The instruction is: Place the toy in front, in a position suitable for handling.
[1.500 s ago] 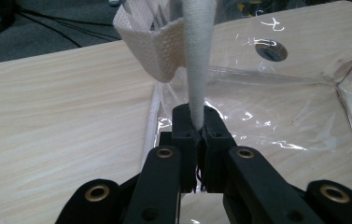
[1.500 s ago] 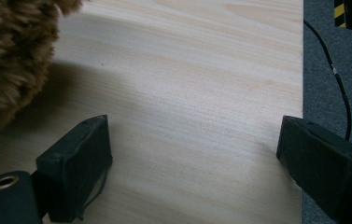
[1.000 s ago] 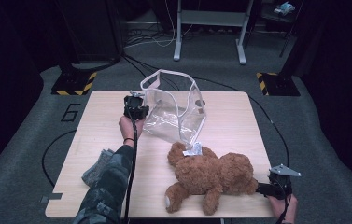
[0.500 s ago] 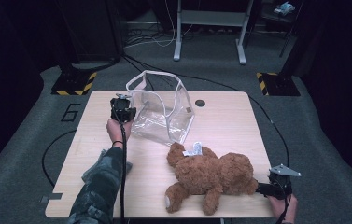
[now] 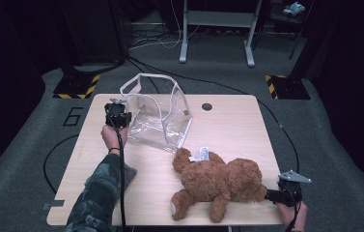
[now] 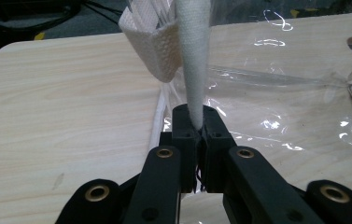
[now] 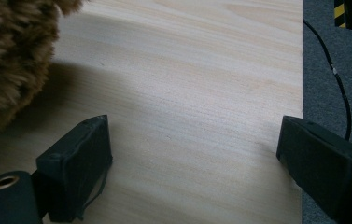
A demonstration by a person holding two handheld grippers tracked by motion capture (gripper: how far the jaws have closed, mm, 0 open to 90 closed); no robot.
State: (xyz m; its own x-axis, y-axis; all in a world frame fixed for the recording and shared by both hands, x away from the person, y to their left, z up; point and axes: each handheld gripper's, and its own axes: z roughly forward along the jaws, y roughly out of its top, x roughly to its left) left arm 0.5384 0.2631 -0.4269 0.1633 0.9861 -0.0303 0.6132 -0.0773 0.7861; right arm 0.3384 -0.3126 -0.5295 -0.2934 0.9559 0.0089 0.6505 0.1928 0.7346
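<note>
Dark grey carpet is surrounding the pale wooden surface, with cables trailing across the floor and a metal stand behind it.

On the far left part of the surface a clear plastic bag with white fabric trim is standing open. The left gripper is clamping its jaws together on the bag's white strap, which is rising straight up out of the pinched pads in the left gripper view, with the clear plastic lying just beyond. The left hand is reaching forward from a camouflage sleeve, holding the gripper at the bag's left edge.

A brown teddy bear is lying on its front at the near right of the surface, a white tag at its neck. The right gripper is resting at the near right corner, pointing at the bear's rear, its jaws standing wide apart and gripping nothing; in the right gripper view bare wood is showing between them and the bear's fur is sitting just past the left jaw. The right hand is holding low at the surface's edge.
</note>
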